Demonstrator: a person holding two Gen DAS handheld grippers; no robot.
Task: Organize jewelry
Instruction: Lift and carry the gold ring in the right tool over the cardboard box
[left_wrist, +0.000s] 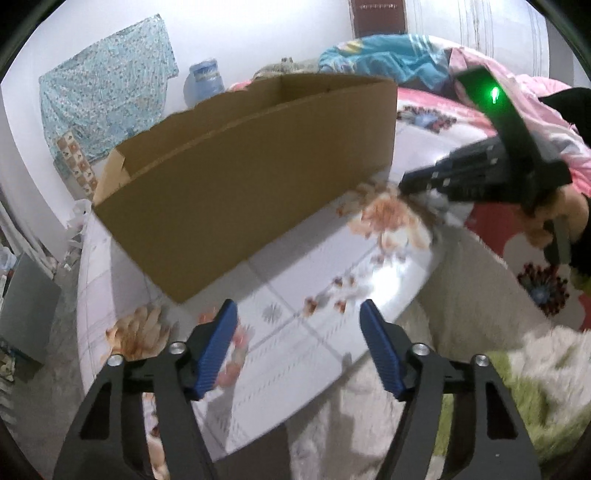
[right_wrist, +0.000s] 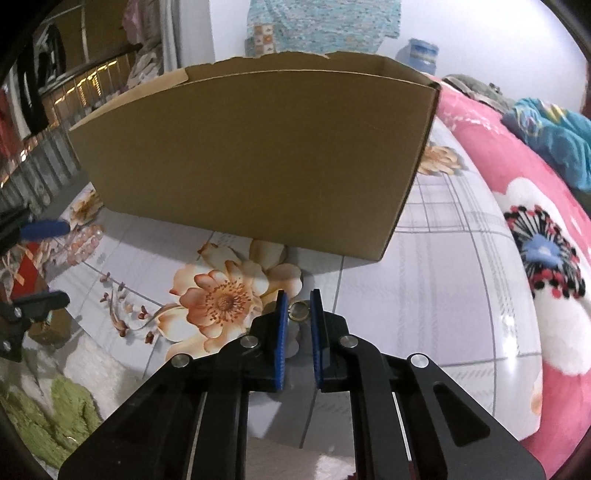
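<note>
At lower centre of the right view, the right gripper (right_wrist: 298, 300) clamps a small gold ring (right_wrist: 300, 309), probably for the cardboard box (right_wrist: 255, 162) behind, while the left gripper (left_wrist: 298, 321) stands apart, empty.

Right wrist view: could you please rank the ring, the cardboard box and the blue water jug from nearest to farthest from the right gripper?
1. Ring: between the right gripper's fingertips.
2. Cardboard box: straight ahead on the floral cloth.
3. Blue water jug: behind the box's right corner, by the wall.
</note>
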